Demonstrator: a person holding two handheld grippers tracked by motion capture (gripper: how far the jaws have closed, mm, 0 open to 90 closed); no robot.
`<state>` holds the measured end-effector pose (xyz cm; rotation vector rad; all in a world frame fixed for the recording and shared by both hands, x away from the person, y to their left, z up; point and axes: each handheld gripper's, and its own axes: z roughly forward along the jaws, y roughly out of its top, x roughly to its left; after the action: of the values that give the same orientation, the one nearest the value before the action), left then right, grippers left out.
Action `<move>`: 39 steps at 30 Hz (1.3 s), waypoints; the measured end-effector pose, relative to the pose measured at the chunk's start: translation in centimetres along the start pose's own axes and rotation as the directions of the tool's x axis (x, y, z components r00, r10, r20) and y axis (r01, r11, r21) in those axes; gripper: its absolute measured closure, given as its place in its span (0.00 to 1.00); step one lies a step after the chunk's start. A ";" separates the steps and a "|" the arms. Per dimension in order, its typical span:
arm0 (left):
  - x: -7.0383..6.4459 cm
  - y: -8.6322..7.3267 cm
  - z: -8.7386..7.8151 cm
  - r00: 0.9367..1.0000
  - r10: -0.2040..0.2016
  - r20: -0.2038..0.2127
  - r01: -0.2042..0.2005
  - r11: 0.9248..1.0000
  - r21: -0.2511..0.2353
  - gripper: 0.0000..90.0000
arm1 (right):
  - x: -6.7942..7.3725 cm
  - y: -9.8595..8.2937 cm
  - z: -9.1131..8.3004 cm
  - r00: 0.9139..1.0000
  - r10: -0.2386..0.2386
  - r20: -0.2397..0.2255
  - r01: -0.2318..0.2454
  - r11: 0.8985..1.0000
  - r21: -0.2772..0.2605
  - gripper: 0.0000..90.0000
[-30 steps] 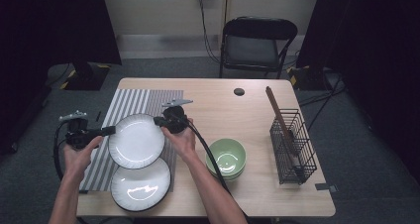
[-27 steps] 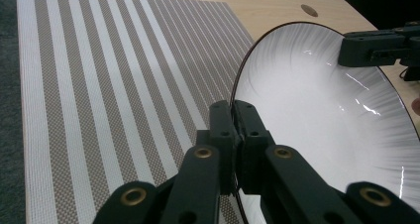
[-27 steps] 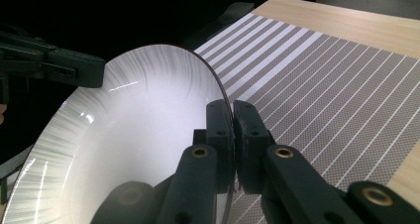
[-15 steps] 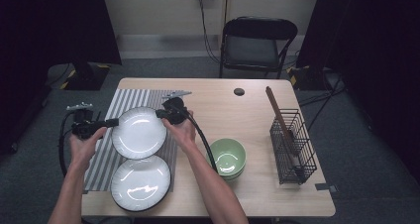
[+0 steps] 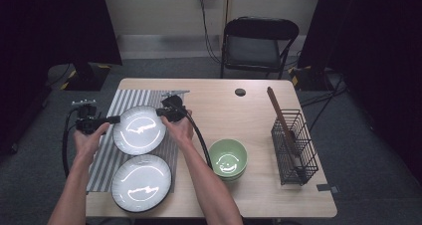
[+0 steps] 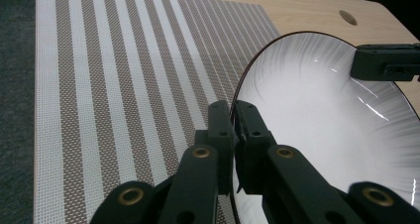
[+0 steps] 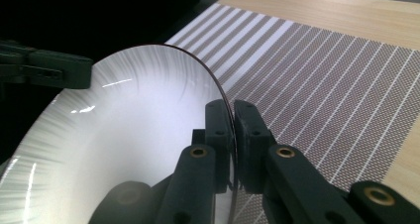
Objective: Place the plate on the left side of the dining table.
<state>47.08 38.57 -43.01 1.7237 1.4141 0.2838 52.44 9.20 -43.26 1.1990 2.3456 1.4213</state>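
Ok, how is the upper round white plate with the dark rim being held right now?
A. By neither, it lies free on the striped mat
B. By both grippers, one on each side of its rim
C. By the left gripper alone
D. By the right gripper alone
B: the left gripper and the right gripper each pinch opposite edges of the upper white plate, and each gripper view shows jaws closed on the rim.

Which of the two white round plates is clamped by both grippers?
The farther white round plate, pinched at opposite rims; the nearer white plate lies free on the striped placemat.
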 end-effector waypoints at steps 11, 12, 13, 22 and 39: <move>1.5 -0.4 1.8 0.998 -0.062 -0.033 0.063 0.998 0.013 0.96 | -0.9 -0.3 2.5 0.999 0.031 0.019 -0.032 0.999 0.043 0.95; 1.5 -0.4 1.8 0.998 -0.062 -0.033 0.063 0.998 0.013 0.96 | -0.9 -0.3 2.5 0.999 0.031 0.019 -0.032 0.999 0.043 0.95; 1.7 -0.7 1.8 0.995 -0.084 -0.052 0.083 0.996 -0.021 0.99 | -1.0 -0.7 3.0 0.998 0.049 0.030 -0.050 0.997 0.051 0.94; 0.9 0.1 2.2 0.999 -0.035 -0.026 0.035 0.999 0.000 1.00 | -1.1 -0.5 2.7 0.997 0.064 0.042 -0.064 0.998 0.007 0.91; 1.0 -2.2 1.4 1.000 -0.029 0.003 0.029 1.000 0.006 0.93 | 0.1 -3.5 0.9 0.998 0.051 0.024 -0.051 0.999 -0.001 0.76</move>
<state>46.78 38.74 -45.72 1.7062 1.4378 0.2609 50.94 9.08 -46.51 1.2779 2.3151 1.4143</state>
